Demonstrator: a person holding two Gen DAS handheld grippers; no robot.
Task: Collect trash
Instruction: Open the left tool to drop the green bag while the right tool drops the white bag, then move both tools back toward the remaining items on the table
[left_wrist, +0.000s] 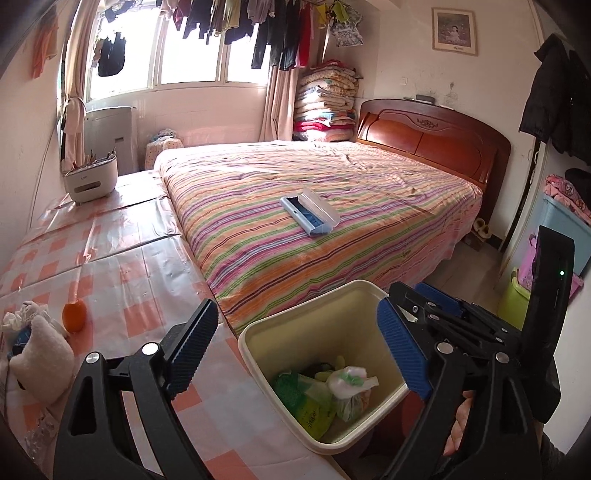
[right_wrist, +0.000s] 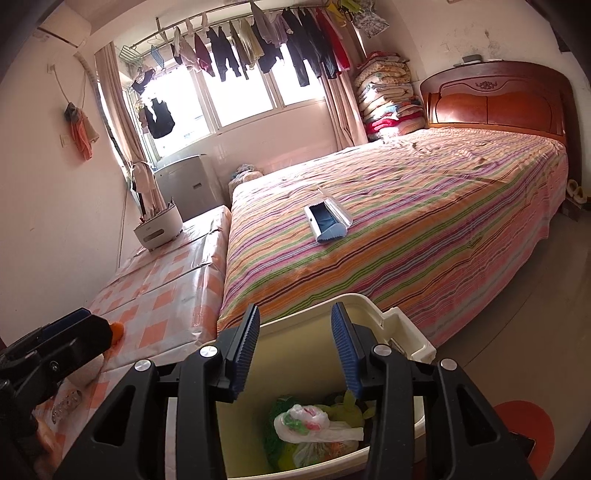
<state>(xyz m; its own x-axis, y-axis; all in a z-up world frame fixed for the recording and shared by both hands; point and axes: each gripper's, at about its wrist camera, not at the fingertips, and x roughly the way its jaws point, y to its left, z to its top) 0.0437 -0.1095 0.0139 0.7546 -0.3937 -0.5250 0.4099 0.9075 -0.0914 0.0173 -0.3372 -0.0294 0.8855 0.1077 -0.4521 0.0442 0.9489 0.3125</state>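
Holding my right gripper (right_wrist: 293, 349) above the cream trash bin (right_wrist: 410, 334), I have its two blue pads parted a moderate way with nothing between them. My left gripper (left_wrist: 299, 350) is spread wide and empty too, straddling the bin's near corner beside the checked table (left_wrist: 122, 266). One bin sits just below both grippers, holding one knotted white plastic bag (right_wrist: 308, 424) lying on green wrappers (left_wrist: 301, 398). On the table to the left lie one orange (left_wrist: 74, 315) and one white plush toy (left_wrist: 40, 360). One blue lint brush (left_wrist: 310, 216) rests on the striped bed (left_wrist: 388, 206), well beyond.
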